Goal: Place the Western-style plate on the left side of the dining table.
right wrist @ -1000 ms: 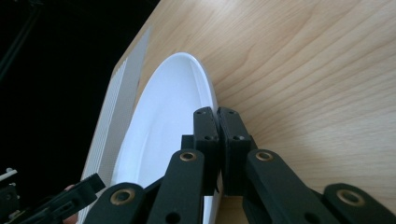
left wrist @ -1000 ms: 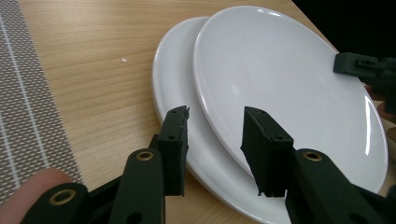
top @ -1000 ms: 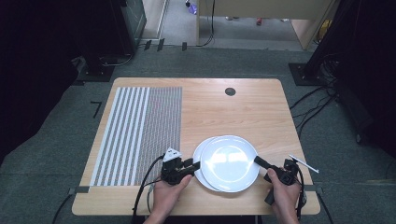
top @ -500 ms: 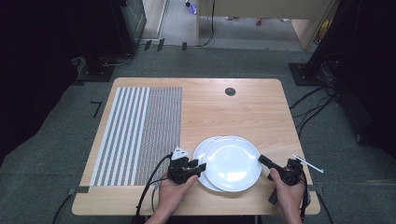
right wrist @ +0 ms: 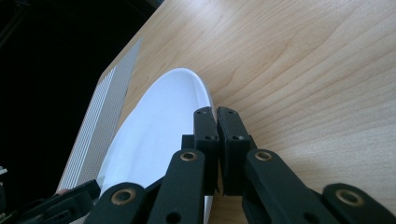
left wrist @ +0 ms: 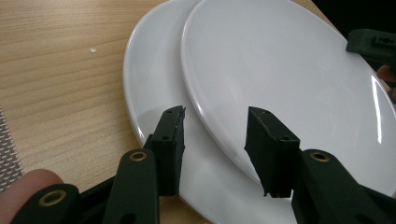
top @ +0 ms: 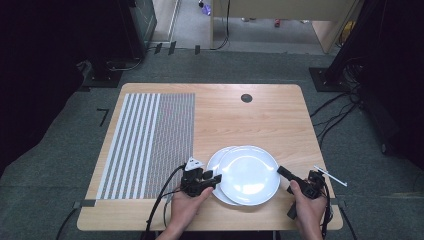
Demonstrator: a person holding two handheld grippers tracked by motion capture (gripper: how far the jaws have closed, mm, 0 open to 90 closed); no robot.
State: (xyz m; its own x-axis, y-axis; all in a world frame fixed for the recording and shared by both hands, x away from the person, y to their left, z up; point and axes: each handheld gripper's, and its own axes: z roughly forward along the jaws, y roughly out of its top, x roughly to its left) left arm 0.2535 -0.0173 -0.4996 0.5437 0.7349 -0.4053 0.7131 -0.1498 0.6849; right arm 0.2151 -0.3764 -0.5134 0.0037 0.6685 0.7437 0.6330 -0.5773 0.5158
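**Left claw moving in on the stacked plates**

The worktop [top: 260, 120] is made of pale wood with a fine grain, and a striped and meshed mat [top: 150, 140] is covering its left part. Near the front edge two white plates are lying, glossy and smooth like glazed ceramic. The upper plate [top: 248, 175] is resting on the lower plate [top: 216, 165], shifted to the right, so a crescent of the lower one is showing.

Compared with a second ago, the left claw [left wrist: 215, 140] is now closer to the stack and its jaws are standing a little wider. They are partly open above the near rims, holding nothing. I judge that it is preparing to take one plate by the rim.

The right claw [right wrist: 217, 126] is staying closed at the right rim of the upper plate; whether the rim is pinched between the jaws, I cannot tell.
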